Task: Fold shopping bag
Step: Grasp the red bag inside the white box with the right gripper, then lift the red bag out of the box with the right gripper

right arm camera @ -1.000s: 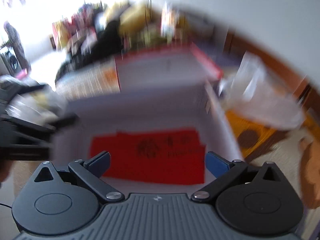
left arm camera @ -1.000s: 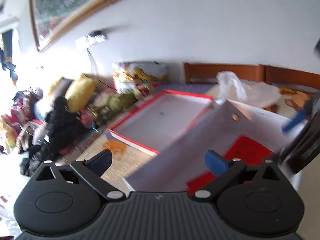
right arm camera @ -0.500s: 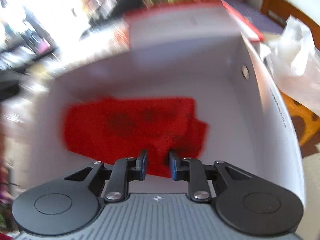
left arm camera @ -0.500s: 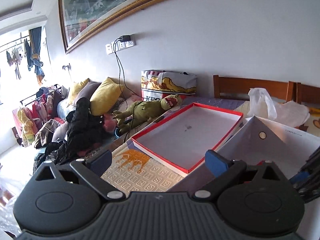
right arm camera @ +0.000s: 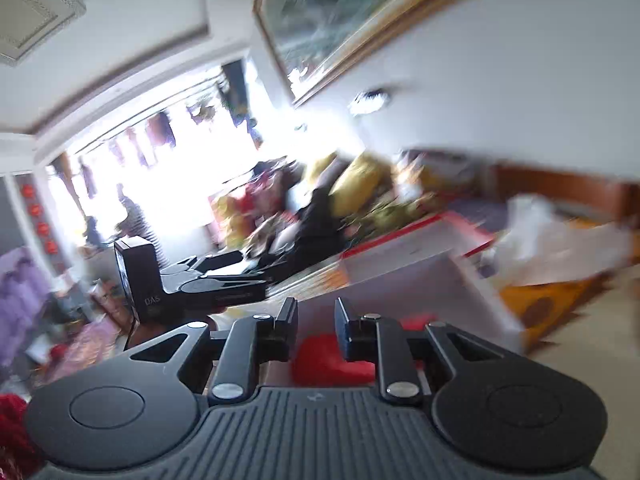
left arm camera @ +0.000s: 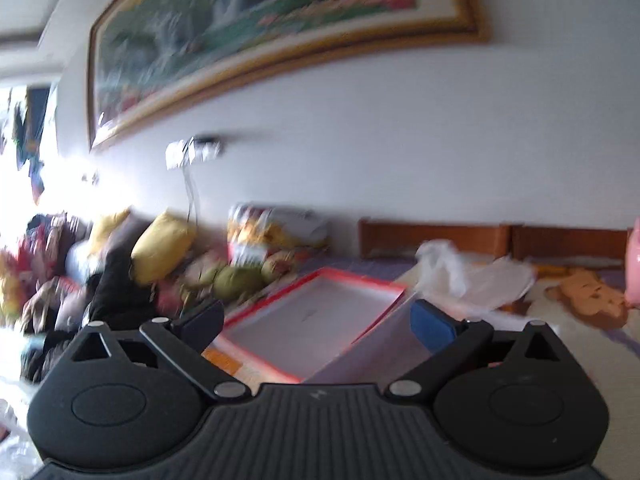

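The red shopping bag (right arm camera: 332, 360) lies in a white open box (right arm camera: 404, 292), low in the right wrist view. My right gripper (right arm camera: 316, 320) has its jaws nearly together over the red bag's near edge; blur hides whether they pinch it. My left gripper (left arm camera: 318, 320) is open and empty, raised and pointing at the wall, with the white box's corner (left arm camera: 384, 344) beside its right finger. The left gripper also shows in the right wrist view (right arm camera: 192, 284), at the left of the box.
A red-rimmed box lid (left arm camera: 316, 320) lies beyond the white box. A white plastic bag (left arm camera: 472, 276) lies at the right by the wooden headboard (left arm camera: 496, 236). Cushions and plush toys (left arm camera: 160, 248) pile up at the left. A framed painting (left arm camera: 260, 36) hangs on the wall.
Both cameras have tilted upward, away from the box. The right jaws closed from wide open to nearly together. The left gripper stayed open.
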The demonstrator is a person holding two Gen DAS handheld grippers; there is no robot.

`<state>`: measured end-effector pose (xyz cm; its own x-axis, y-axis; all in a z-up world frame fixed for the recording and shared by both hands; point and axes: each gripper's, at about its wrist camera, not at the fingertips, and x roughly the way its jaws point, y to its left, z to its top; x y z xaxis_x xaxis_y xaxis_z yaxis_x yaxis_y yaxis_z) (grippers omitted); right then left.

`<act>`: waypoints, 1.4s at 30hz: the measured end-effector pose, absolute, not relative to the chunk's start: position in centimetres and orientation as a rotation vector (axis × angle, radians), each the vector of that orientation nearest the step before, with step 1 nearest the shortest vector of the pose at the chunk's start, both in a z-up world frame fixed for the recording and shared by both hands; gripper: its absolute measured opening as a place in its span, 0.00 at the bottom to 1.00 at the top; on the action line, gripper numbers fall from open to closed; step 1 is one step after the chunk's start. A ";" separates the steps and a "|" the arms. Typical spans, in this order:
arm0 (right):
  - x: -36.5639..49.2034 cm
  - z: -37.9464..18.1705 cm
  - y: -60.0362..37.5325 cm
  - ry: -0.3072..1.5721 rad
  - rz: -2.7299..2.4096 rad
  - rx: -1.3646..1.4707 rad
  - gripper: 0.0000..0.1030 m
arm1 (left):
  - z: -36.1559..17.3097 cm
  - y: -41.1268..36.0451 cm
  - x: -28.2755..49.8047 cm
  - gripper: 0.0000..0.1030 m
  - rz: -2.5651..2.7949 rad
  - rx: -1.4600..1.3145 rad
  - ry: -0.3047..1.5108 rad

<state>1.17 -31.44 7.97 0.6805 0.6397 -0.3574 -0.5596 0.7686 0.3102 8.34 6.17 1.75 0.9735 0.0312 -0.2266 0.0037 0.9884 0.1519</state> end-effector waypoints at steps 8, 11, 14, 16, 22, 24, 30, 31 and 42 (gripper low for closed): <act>-2.6 0.7 -32.6 0.606 0.448 0.039 0.76 | -1.7 -0.7 16.0 0.87 0.024 0.353 0.369; -1.8 -1.6 -30.6 0.633 0.461 0.064 0.76 | -3.1 -2.0 18.9 0.78 0.001 0.385 0.463; -2.1 -1.9 -31.1 0.617 0.478 0.094 0.76 | -4.7 -3.1 21.3 0.78 0.024 0.424 0.526; -2.9 -1.1 -30.9 0.592 0.495 0.105 0.76 | -6.5 -3.9 22.9 0.78 0.029 0.465 0.575; -1.3 -1.3 -28.3 0.565 0.524 0.109 0.76 | -10.2 -4.6 24.7 0.78 0.069 0.543 0.653; -1.3 -1.3 -28.4 0.554 0.529 0.117 0.76 | -9.3 -4.5 24.1 0.76 0.064 0.523 0.610; -3.0 -0.6 -29.5 0.511 0.494 0.129 0.76 | -1.4 -3.2 19.8 0.73 0.027 0.361 0.385; -3.6 -0.2 -29.9 0.495 0.482 0.133 0.76 | 0.2 -2.9 18.8 0.72 0.008 0.310 0.356; -11.4 1.1 -32.4 0.427 0.355 0.161 0.79 | 7.1 -9.7 2.4 0.73 -0.479 0.182 0.212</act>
